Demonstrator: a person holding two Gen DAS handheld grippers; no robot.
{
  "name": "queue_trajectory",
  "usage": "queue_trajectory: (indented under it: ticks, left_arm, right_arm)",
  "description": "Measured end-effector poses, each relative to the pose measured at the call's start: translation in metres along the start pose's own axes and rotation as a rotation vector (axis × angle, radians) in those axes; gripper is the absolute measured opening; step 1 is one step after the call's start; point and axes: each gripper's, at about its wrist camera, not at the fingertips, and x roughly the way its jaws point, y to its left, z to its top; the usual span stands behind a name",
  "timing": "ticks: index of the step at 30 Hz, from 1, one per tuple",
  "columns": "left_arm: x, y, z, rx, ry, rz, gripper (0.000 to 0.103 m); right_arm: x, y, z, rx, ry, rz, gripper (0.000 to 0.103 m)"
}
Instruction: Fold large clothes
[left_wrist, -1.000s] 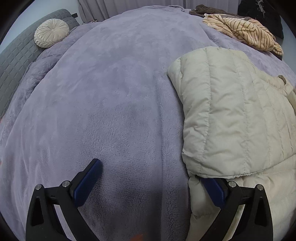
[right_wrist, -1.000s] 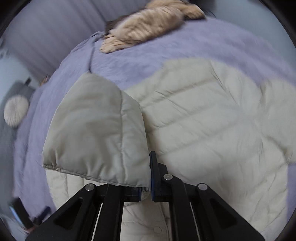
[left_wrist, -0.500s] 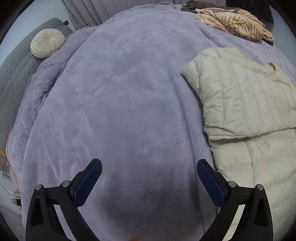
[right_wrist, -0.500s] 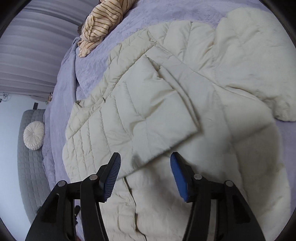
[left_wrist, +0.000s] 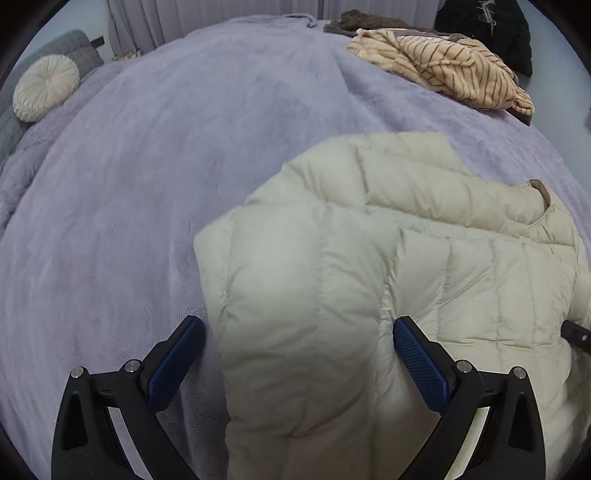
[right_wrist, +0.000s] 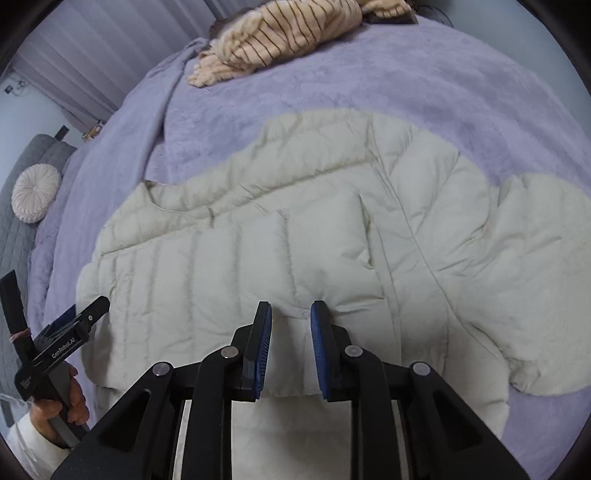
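A cream quilted puffer jacket (right_wrist: 332, 236) lies spread on a bed covered by a lavender plush blanket (left_wrist: 166, 166). One sleeve is folded across the jacket's body, and its collar points toward the far side of the bed.

The left tongs (left_wrist: 297, 363) stand wide open, holding nothing. The folded edge of the jacket lies between their 2 blue-padded fingers (left_wrist: 421, 365); the left-hand pad sits just beside the jacket's edge, over the blanket, and the right-hand pad is over the quilted fabric. Whether either pad touches the cloth cannot be told.

The right tongs (right_wrist: 291, 325) are closing, with a narrow gap between the pads. A small ridge of the folded sleeve sits at the tips, in the gap, but the pads do not look pressed onto it.

In the right wrist view, a hand (right_wrist: 64, 404) in a white sleeve (right_wrist: 33, 448) holds the left tongs' handle at the jacket's left side.

Near the far edge of the bed lies a tan striped garment (left_wrist: 443, 70), well apart from the jacket. A round cream cushion (left_wrist: 46, 86) rests on a grey quilted headboard (right_wrist: 14, 236) at the bed's far left corner.
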Motion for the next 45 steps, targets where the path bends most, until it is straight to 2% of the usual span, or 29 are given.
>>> queue_trajectory:
  ticks: [2, 4, 10, 11, 13, 15, 17, 21, 24, 27, 31, 33, 35, 37, 40, 44, 45]
  left_arm:
    - [0.005, 0.004, -0.002, -0.022, -0.003, -0.010, 0.103]
    - [0.008, -0.001, -0.002, -0.005, -0.010, 0.009, 0.103]
    - [0.009, -0.002, -0.002, 0.018, -0.013, 0.017, 0.103]
    - [0.008, -0.001, -0.004, 0.019, -0.014, 0.016, 0.103]
    - [0.009, -0.001, -0.003, 0.020, -0.014, 0.019, 0.103]
    - [0.010, -0.004, -0.002, 0.027, -0.018, 0.030, 0.103]
    - [0.010, -0.005, -0.001, 0.030, -0.019, 0.036, 0.103]
    - [-0.005, -0.007, 0.003, 0.040, -0.023, 0.056, 0.103]
    - [-0.035, -0.001, 0.008, 0.025, -0.080, 0.020, 0.103]
    - [-0.053, 0.012, 0.014, -0.010, -0.133, 0.080, 0.103]
    - [-0.022, 0.034, 0.014, -0.087, -0.045, 0.168, 0.103]
    - [-0.003, 0.032, 0.012, -0.075, -0.008, 0.185, 0.103]
    - [0.005, 0.028, 0.008, -0.051, -0.003, 0.188, 0.103]
    - [0.007, 0.025, 0.005, -0.028, -0.011, 0.196, 0.103]
    - [0.006, 0.029, 0.006, -0.035, -0.007, 0.186, 0.103]
    - [-0.012, 0.037, 0.007, -0.045, -0.004, 0.200, 0.103]
    - [-0.021, 0.036, 0.008, -0.040, -0.015, 0.201, 0.103]
  right_arm:
    - [0.024, -0.016, -0.001, 0.041, 0.034, 0.046, 0.019]
    - [0.034, -0.023, -0.003, 0.061, 0.018, 0.075, 0.019]
    - [0.024, -0.022, -0.004, -0.002, -0.011, 0.048, 0.018]
    - [0.020, -0.026, -0.004, 0.000, -0.014, 0.041, 0.016]
    - [0.016, -0.040, -0.004, 0.018, -0.013, 0.035, 0.005]
    - [0.018, -0.055, -0.001, 0.064, 0.005, 0.076, 0.000]
    - [0.016, -0.061, 0.001, 0.081, 0.006, 0.085, 0.000]
    - [0.005, -0.062, 0.002, 0.078, -0.006, 0.025, 0.000]
    - [-0.016, -0.063, 0.003, 0.101, -0.039, -0.031, 0.006]
    - [-0.040, -0.051, 0.008, 0.069, -0.103, 0.021, 0.006]
    - [-0.031, -0.025, 0.025, 0.020, -0.105, 0.084, 0.006]
    - [-0.008, -0.022, 0.029, 0.033, -0.066, 0.091, 0.006]
    - [0.016, -0.029, 0.032, 0.045, -0.030, 0.057, 0.005]
    - [0.031, -0.042, 0.032, 0.074, -0.025, 0.071, 0.000]
    - [0.029, -0.055, 0.032, 0.104, -0.034, 0.080, 0.000]
    - [0.008, -0.070, 0.035, 0.149, -0.058, -0.011, 0.000]
    - [0.001, -0.077, 0.034, 0.178, -0.059, 0.007, 0.001]
